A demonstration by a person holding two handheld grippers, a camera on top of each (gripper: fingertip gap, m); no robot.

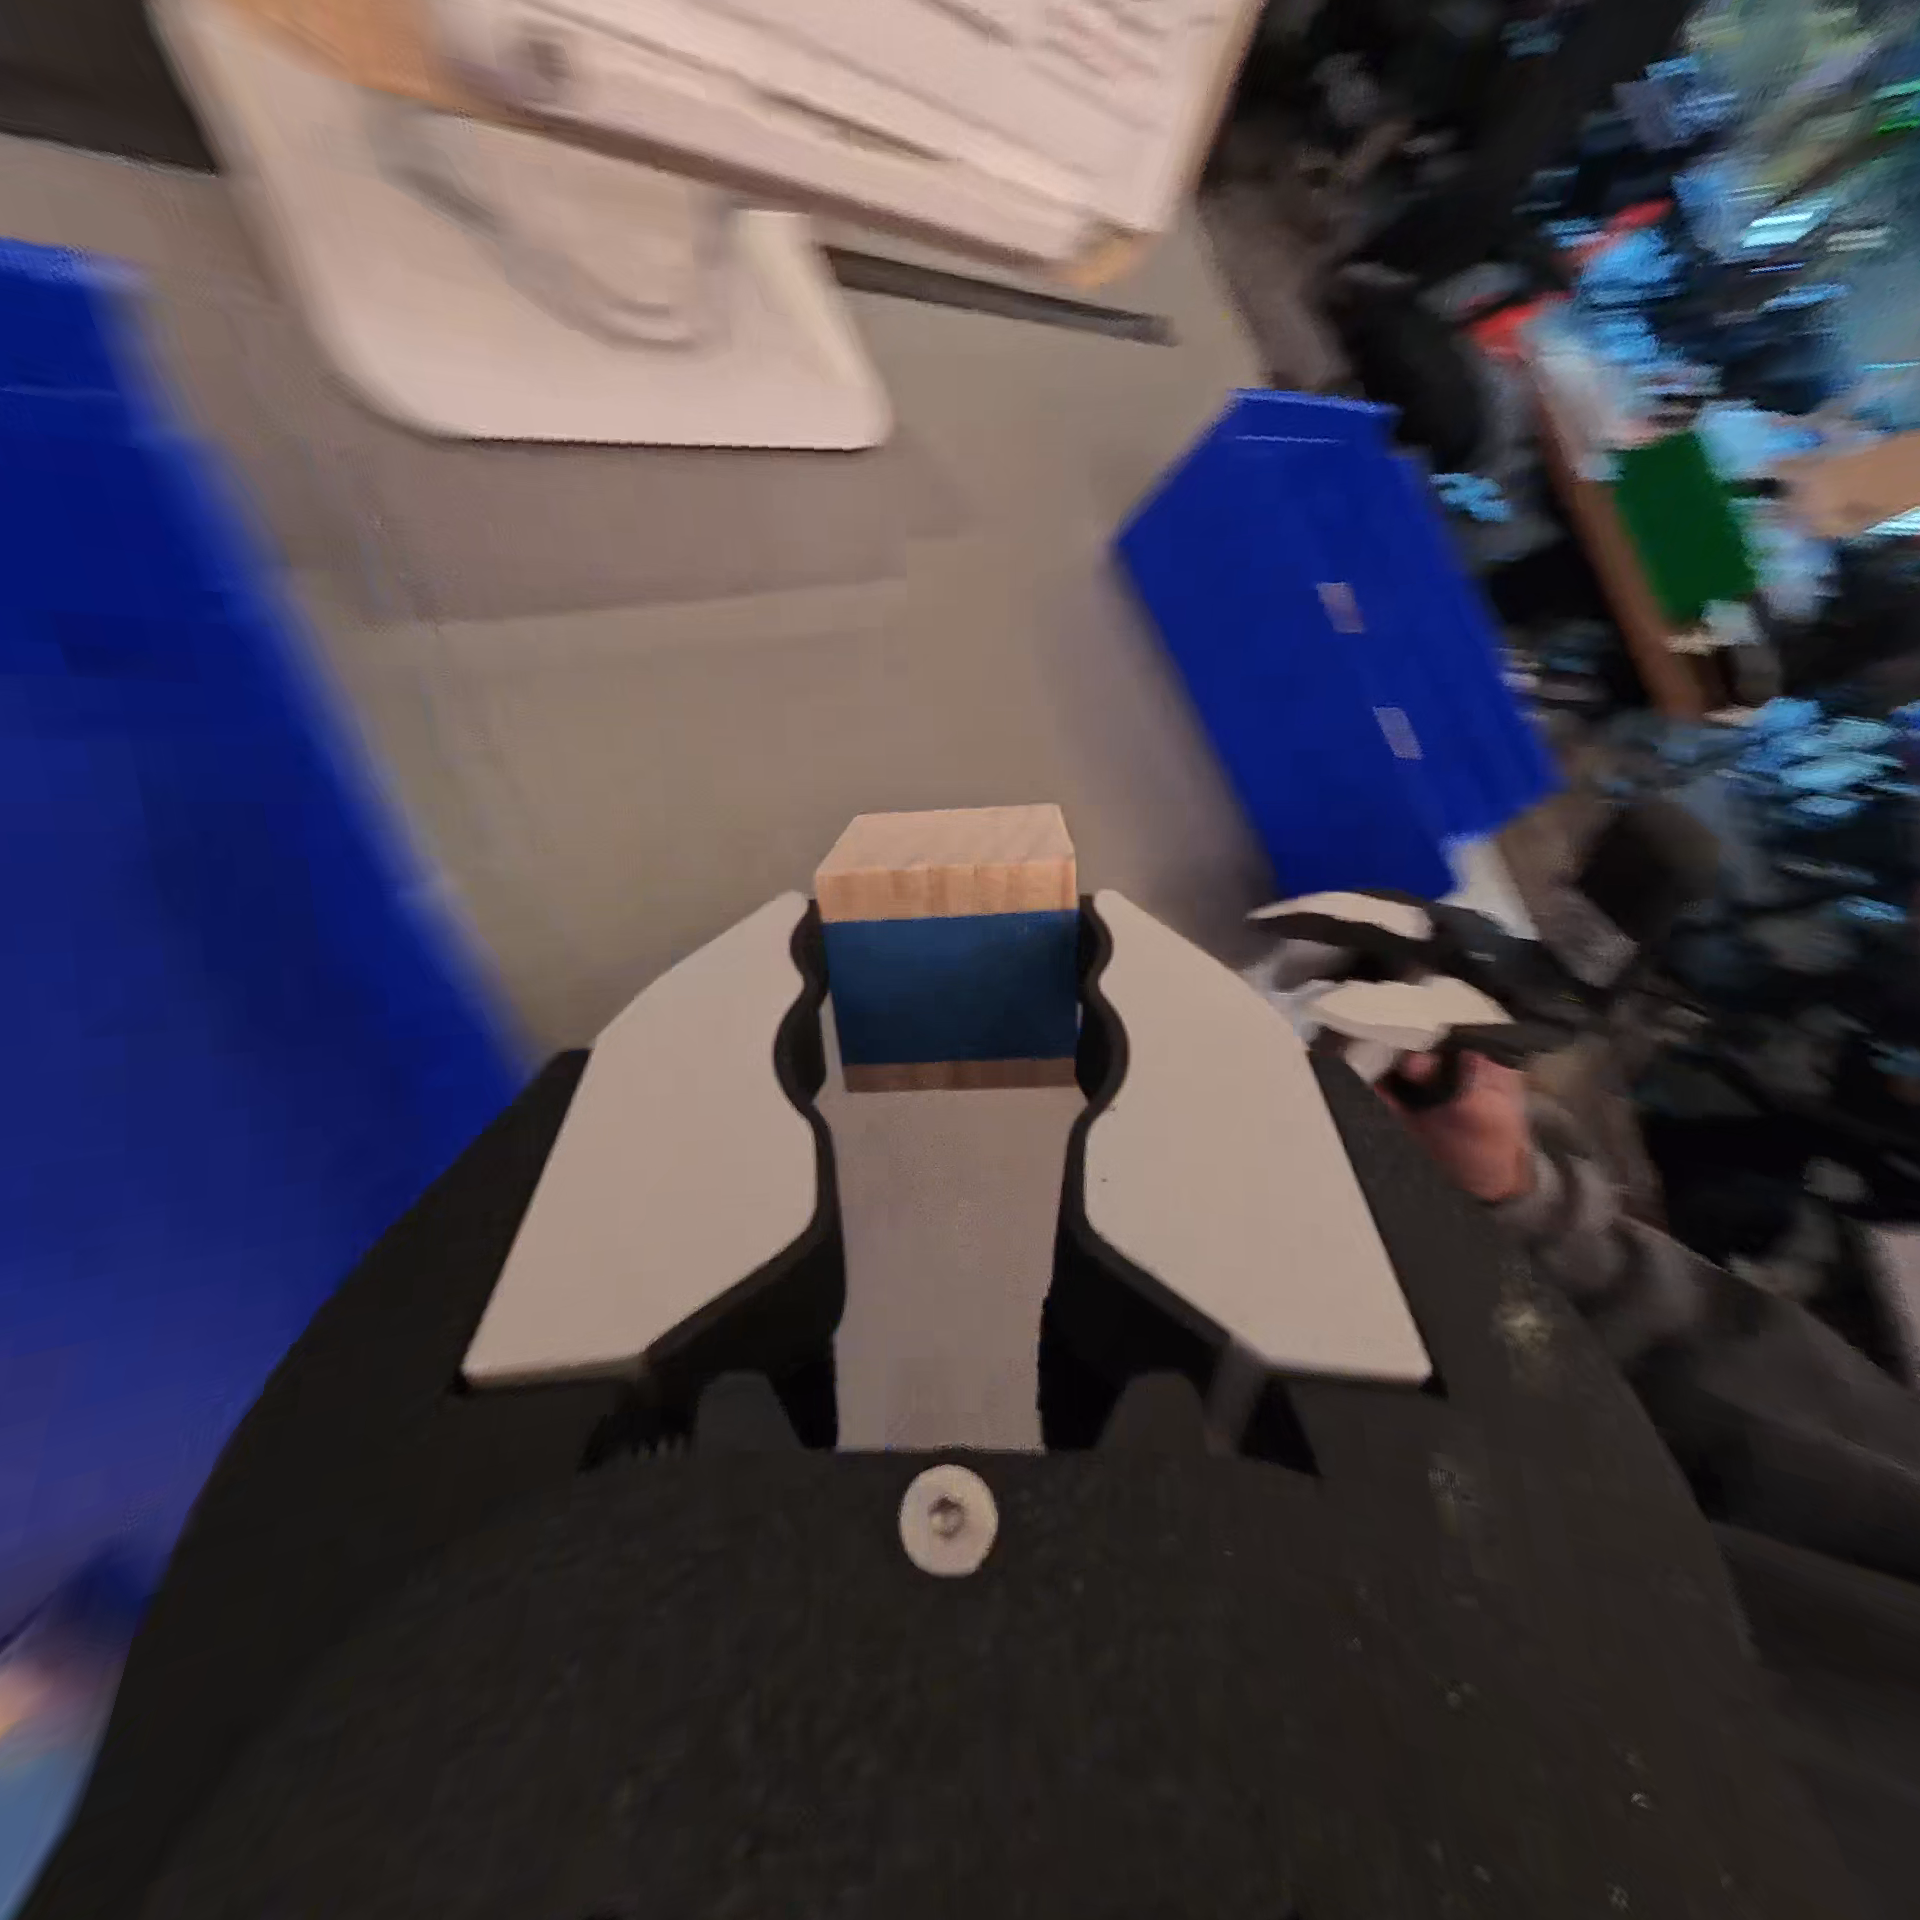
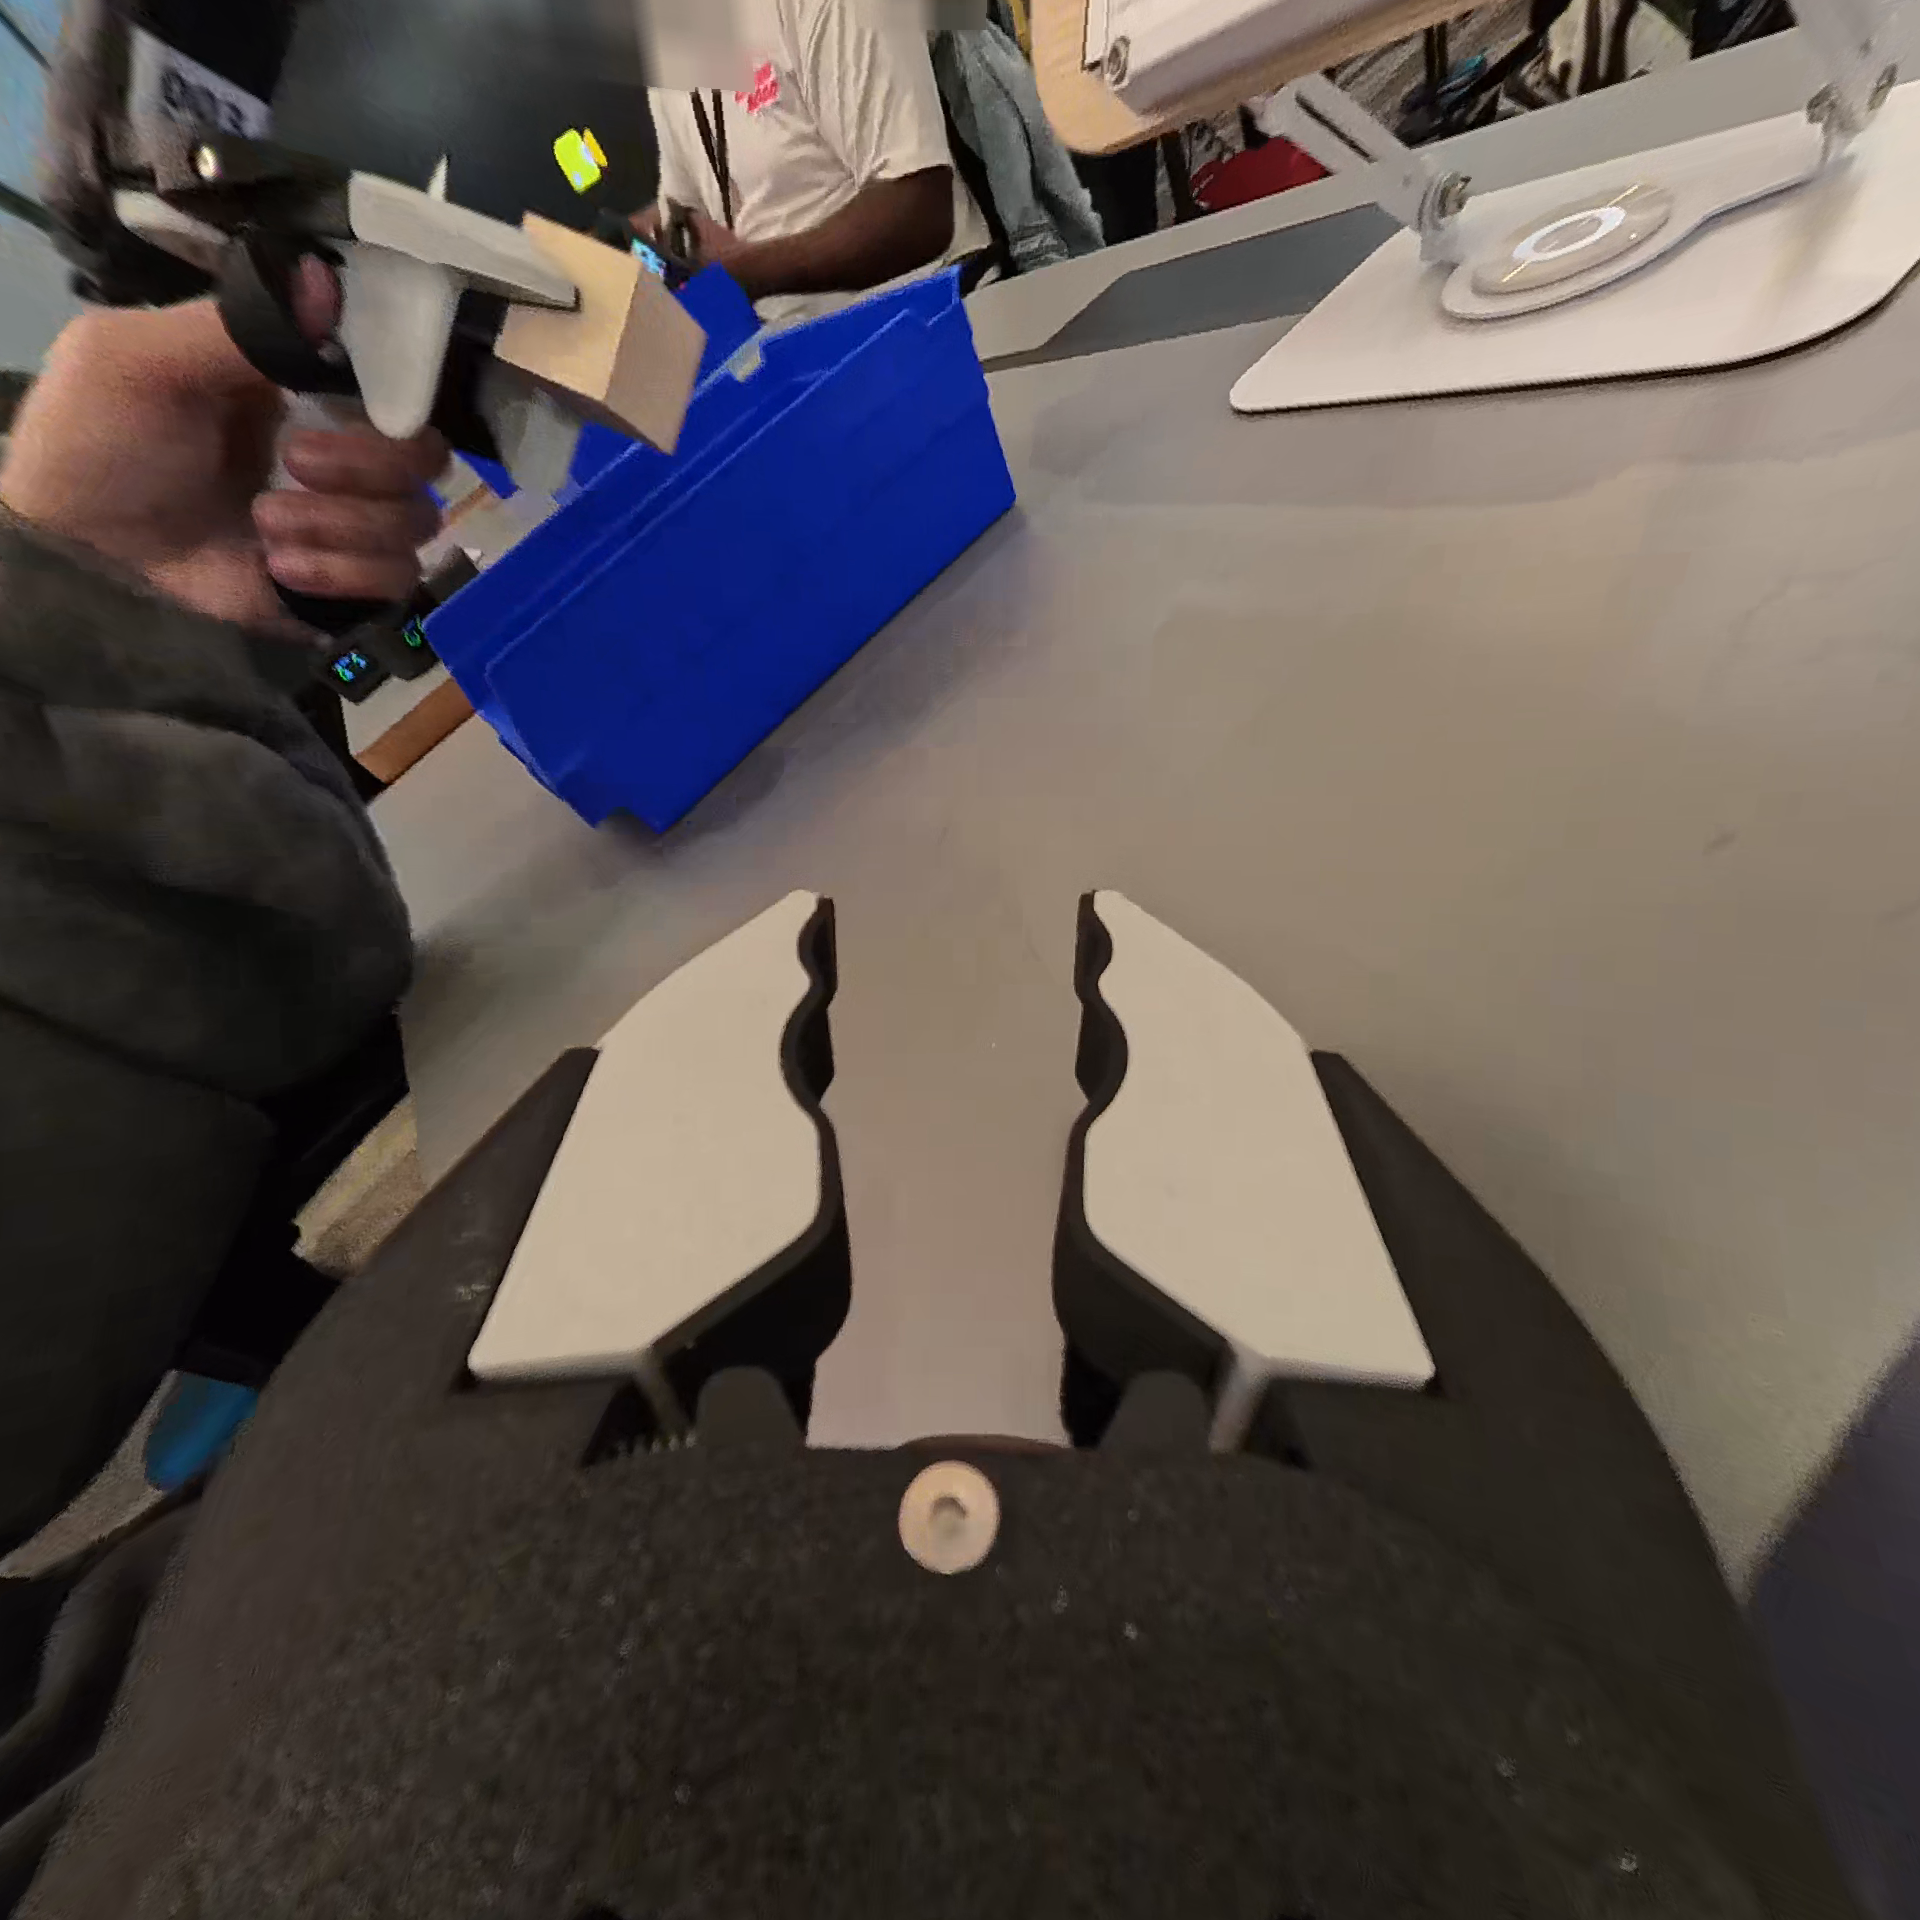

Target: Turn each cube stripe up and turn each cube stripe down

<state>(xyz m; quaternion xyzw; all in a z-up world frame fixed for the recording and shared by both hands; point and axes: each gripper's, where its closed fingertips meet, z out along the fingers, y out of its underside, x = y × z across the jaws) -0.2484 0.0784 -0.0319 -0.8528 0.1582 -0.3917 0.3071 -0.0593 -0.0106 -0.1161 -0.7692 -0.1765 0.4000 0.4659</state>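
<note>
A bin sits on the table, the stand's base well behind it to the right, another bin at the left.

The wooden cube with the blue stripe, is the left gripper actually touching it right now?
Touching. The left wrist view shows the left gripper shut on the cube, both fingers pressed flat against its sides with no gap.

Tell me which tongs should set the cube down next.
Left. The left tongs are shut on the striped cube, held above the table; the right tongs are open and empty.
</note>
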